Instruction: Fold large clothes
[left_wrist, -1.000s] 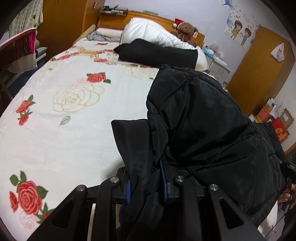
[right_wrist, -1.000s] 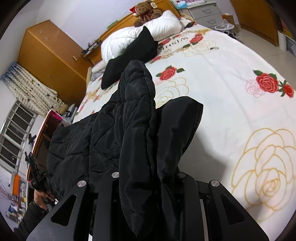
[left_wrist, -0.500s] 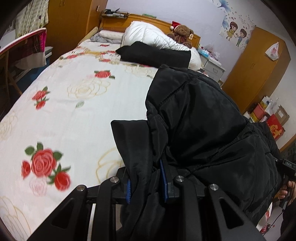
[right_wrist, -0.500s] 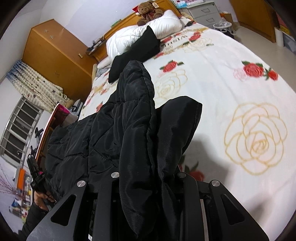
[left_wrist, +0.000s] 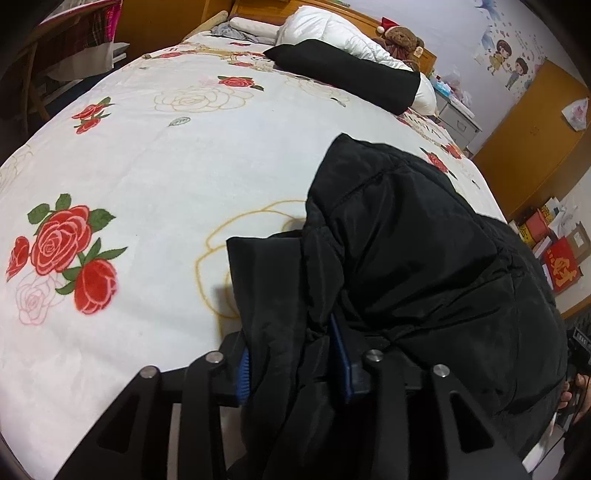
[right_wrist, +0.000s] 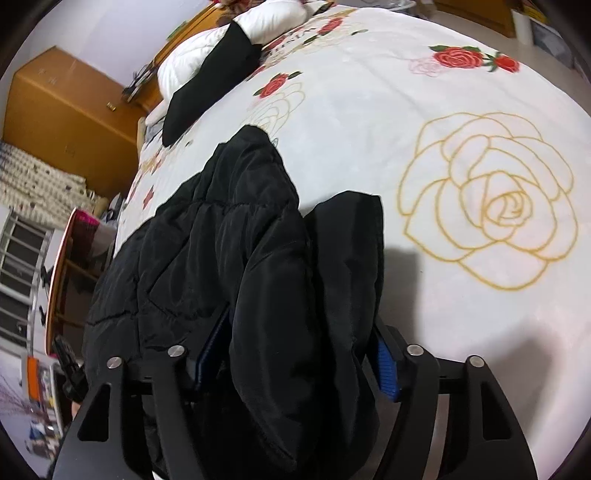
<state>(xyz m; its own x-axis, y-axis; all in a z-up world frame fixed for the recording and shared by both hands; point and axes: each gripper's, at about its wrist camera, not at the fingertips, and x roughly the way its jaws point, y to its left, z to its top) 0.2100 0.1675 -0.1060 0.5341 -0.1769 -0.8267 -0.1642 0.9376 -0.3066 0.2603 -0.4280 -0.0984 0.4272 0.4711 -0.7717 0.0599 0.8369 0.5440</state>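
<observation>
Laying black padded coat (left_wrist: 424, 258) onto bed (left_wrist: 166, 155) mid-fold, both tools just opening: right tool (right_wrist: 295, 354) spread clear of fabric, left tool (left_wrist: 293, 363) loosening, pads maybe still brushing cloth; next, back out, regrip for another fold.

A bulky black quilted puffer jacket (left_wrist: 424, 251) is bunched in a heap on the rose-printed bed. Its padded folds are doubled over — one flap (right_wrist: 347, 258) hangs apart, edge outward.

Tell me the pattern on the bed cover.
White bed cover printed with red roses and gold-outlined roses; clearest in the left wrist view.
</observation>
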